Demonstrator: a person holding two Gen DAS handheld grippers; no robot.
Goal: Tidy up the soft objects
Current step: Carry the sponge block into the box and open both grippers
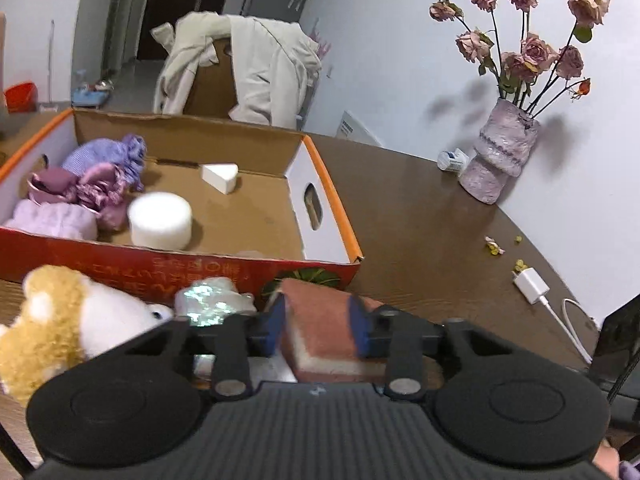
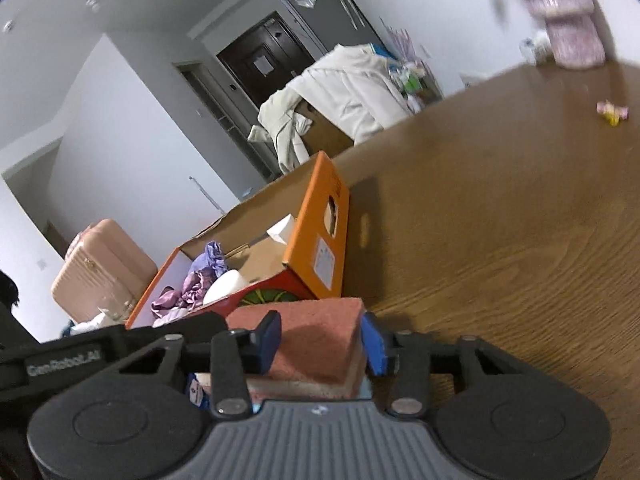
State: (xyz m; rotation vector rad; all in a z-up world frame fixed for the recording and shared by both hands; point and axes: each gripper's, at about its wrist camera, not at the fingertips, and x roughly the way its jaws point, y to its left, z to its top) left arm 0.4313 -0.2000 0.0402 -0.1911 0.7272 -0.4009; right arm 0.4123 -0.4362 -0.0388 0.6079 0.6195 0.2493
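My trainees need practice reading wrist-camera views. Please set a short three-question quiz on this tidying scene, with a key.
1. True or false: the white foam cylinder lies inside the cardboard box.
2. What sits between the pads of the left gripper? A) a banana B) a red sponge C) a mug
3. What stands in the vase by the wall?

Key: 1 true. 2 B. 3 dried pink roses.
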